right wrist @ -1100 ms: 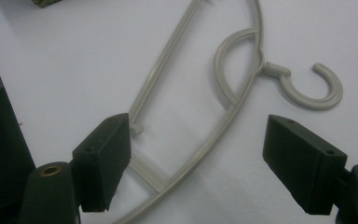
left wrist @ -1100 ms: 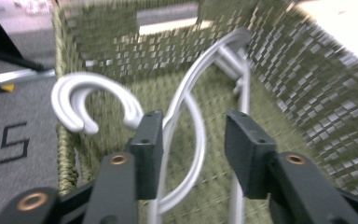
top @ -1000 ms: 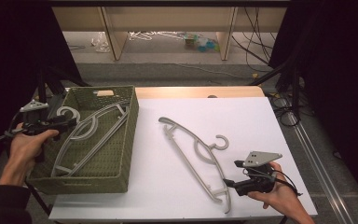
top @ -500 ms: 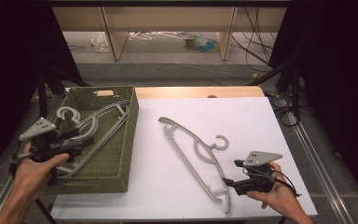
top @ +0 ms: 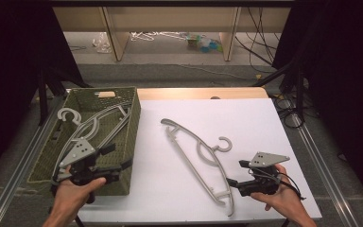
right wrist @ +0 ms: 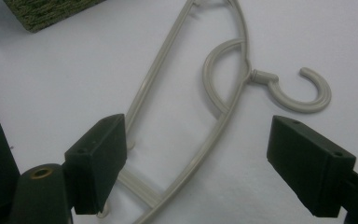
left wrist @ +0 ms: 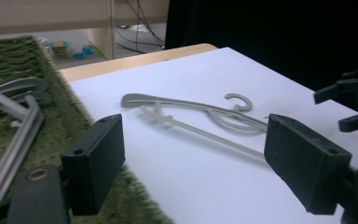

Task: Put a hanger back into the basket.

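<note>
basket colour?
Olive green, woven texture; the basket shows best in the high view.

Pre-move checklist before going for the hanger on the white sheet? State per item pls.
1. Left gripper jaws open, nothing between them: ok; they have just been opening.
2. Right gripper jaws open and empty: ok.
3. Hanger on the sheet lies flat, nothing on it: ok.
4. Right gripper lined up with it: ok, its near end runs between the jaws in the right gripper view, pads not touching.
5. Hanger in the basket fully inside: not ok, its hook sits on the rim of the basket.
6. Left gripper clear of the basket: cannot tell, it hangs over the near right corner.
</note>
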A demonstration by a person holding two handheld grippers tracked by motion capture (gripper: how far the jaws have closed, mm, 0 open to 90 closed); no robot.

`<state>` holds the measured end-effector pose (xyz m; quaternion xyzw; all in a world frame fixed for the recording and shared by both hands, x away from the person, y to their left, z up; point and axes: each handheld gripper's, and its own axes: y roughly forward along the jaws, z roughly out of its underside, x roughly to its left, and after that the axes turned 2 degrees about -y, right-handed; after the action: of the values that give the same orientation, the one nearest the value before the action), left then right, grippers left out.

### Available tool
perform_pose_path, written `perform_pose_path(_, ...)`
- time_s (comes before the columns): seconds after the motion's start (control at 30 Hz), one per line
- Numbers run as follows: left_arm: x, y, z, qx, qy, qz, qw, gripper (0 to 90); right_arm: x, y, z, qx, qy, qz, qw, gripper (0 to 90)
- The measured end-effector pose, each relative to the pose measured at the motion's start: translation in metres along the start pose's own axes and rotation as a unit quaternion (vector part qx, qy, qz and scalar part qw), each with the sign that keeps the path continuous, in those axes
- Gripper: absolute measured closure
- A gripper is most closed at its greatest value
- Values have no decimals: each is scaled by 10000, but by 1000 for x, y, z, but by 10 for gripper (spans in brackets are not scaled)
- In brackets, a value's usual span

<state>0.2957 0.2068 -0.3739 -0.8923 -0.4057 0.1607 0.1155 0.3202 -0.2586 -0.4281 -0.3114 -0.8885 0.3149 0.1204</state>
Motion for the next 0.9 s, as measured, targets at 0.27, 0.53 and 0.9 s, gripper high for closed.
perform_pose_path(0.27, -26, 9, 14, 12, 183, 150, 9997, 167, 1, -1, 0, -28, 12, 28, 10000, 198)
perform_pose_path(0.53, -39, 15, 31, 72, 226, 180, 9996, 169, -1, -1, -1, -102, 57, 123, 9999, 188)
perform_pose_path(0.9, -42, 23, 55, 219, 244, 392, 9987, 177, -9, 20, -4, 203, 427, 178, 9987, 205)
